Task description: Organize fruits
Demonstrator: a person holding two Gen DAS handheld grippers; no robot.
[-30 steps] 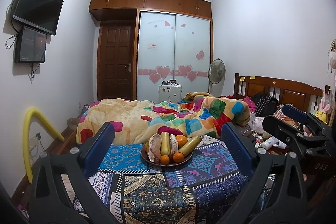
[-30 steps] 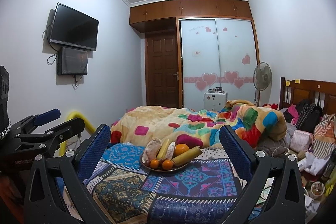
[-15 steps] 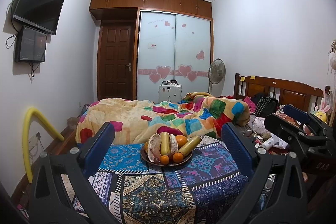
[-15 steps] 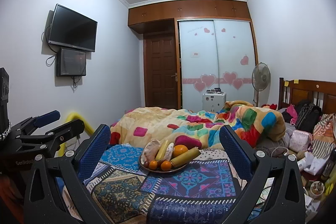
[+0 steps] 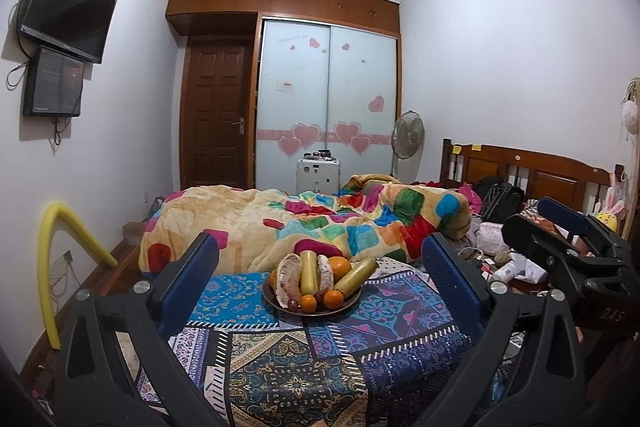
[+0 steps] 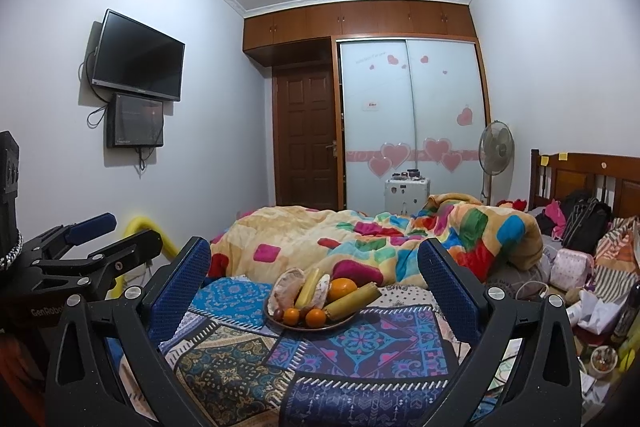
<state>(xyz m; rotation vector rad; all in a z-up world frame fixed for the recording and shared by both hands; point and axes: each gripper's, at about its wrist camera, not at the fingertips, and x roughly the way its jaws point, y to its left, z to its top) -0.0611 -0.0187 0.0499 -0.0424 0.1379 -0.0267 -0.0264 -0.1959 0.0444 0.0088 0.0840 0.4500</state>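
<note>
Seen from the left gripper (image 5: pixel 320 259), wide apart and empty – fruits (image 5: pixel 316 281) all piled on the plate (image 5: pixel 276 301) on the patterned cloth (image 5: pixel 280 367), maybe sorted, maybe not – and from the right gripper (image 6: pixel 314 263), wide apart too, same pile, plus a small bowl (image 6: pixel 604 357) low at right.

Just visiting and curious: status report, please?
Left gripper open, right gripper open, both empty. Fruits heaped on plate atop patterned cloth. Nothing between grippers and plate.
</note>
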